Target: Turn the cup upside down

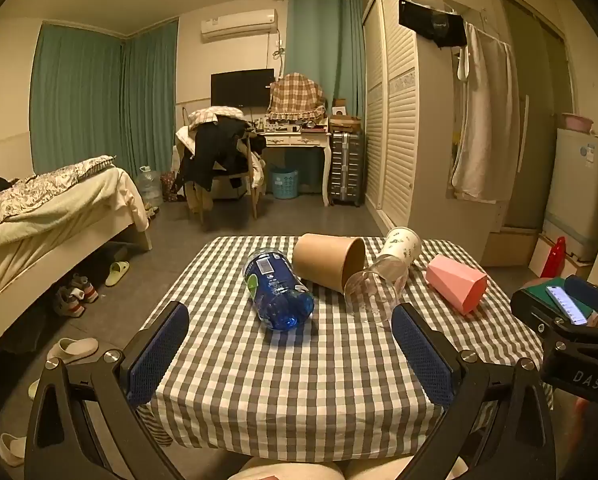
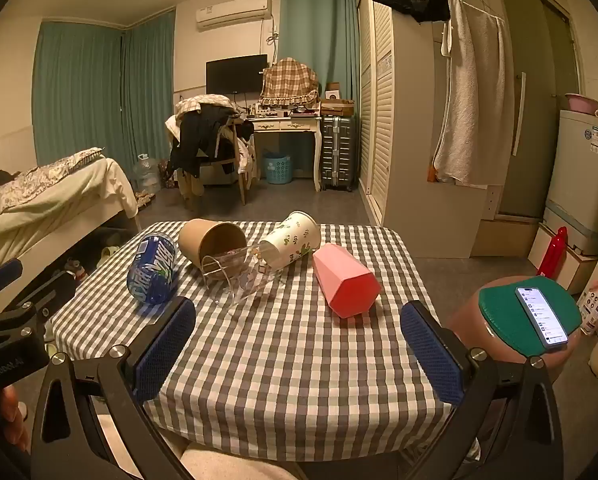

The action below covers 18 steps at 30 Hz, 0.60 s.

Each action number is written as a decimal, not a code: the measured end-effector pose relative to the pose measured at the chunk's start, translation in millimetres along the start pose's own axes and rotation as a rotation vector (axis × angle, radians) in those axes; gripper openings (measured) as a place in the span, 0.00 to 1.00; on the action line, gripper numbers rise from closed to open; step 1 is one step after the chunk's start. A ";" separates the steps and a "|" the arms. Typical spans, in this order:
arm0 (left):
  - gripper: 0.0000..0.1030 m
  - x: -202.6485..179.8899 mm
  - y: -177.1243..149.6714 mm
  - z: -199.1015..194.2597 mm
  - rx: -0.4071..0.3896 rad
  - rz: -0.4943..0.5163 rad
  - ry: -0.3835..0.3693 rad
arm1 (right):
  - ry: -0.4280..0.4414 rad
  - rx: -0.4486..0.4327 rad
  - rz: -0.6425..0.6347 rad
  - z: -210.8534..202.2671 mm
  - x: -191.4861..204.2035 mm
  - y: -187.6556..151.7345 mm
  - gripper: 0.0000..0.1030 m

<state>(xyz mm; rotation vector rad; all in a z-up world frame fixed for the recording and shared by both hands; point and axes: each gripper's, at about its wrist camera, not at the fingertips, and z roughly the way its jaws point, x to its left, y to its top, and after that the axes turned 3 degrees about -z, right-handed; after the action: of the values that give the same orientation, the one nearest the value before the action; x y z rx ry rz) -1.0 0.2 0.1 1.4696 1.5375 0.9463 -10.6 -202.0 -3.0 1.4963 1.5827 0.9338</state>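
Several cups lie on their sides on the checked table (image 1: 299, 380) (image 2: 299, 360): a blue cup (image 1: 277, 290) (image 2: 153, 272), a brown paper cup (image 1: 327, 262) (image 2: 209, 242), a clear cup (image 1: 375, 290) (image 2: 239, 276), a white floral cup (image 1: 403, 246) (image 2: 293, 238) and a pink faceted cup (image 1: 457, 284) (image 2: 345, 284). My left gripper (image 1: 291, 326) is open and empty, short of the blue and clear cups. My right gripper (image 2: 299, 322) is open and empty, short of the pink cup. Each gripper's body shows at the edge of the other view.
A stool with a green pad and a phone (image 2: 541, 316) stands right of the table. A bed (image 1: 39, 216) is at the left, shoes (image 1: 73, 296) beside it. A wardrobe (image 1: 399, 100) and a fridge (image 2: 583, 172) are at the right.
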 end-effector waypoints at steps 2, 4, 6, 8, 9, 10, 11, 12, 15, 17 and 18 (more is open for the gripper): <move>1.00 -0.4 -0.3 -1.1 -0.001 0.001 0.001 | 0.001 0.005 -0.002 0.3 0.4 0.2 1.00; 1.00 -1.2 -0.8 -2.0 -0.001 0.005 0.006 | 0.000 0.004 -0.001 0.5 0.5 0.4 1.00; 1.00 -1.9 -1.4 -2.9 0.001 0.006 0.011 | -0.001 0.005 0.002 1.0 0.0 0.6 1.00; 1.00 -0.2 1.5 -2.5 0.004 0.000 -0.003 | 0.003 0.007 0.008 1.5 -1.1 0.5 1.00; 1.00 -0.2 1.7 -3.0 0.005 0.002 -0.003 | 0.002 0.009 0.011 1.8 -1.3 0.6 1.00; 1.00 -0.1 1.8 -3.7 0.006 0.002 -0.001 | 0.003 0.011 0.010 3.5 1.4 -1.0 1.00; 1.00 1.1 1.2 -1.7 0.006 0.000 0.000 | 0.003 0.010 0.011 3.7 1.3 -1.3 1.00; 1.00 1.5 1.2 -2.3 0.007 0.000 -0.002 | 0.002 0.010 0.011 3.8 1.3 -1.7 1.00; 1.00 2.8 0.9 1.3 0.014 0.003 -0.004 | 0.003 0.008 0.013 3.5 -2.8 -1.7 1.00; 1.00 3.0 0.7 1.1 0.015 0.006 -0.004 | 0.001 0.009 0.010 1.8 -1.1 -0.9 1.00; 1.00 2.1 0.7 2.3 0.016 0.003 -0.003 | 0.001 0.010 0.011 2.1 -1.2 -0.6 1.00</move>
<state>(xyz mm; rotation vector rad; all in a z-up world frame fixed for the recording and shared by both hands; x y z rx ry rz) 1.4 2.3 -0.2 1.4846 1.5444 0.9348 -8.9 -203.2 -4.5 1.5129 1.5842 0.9338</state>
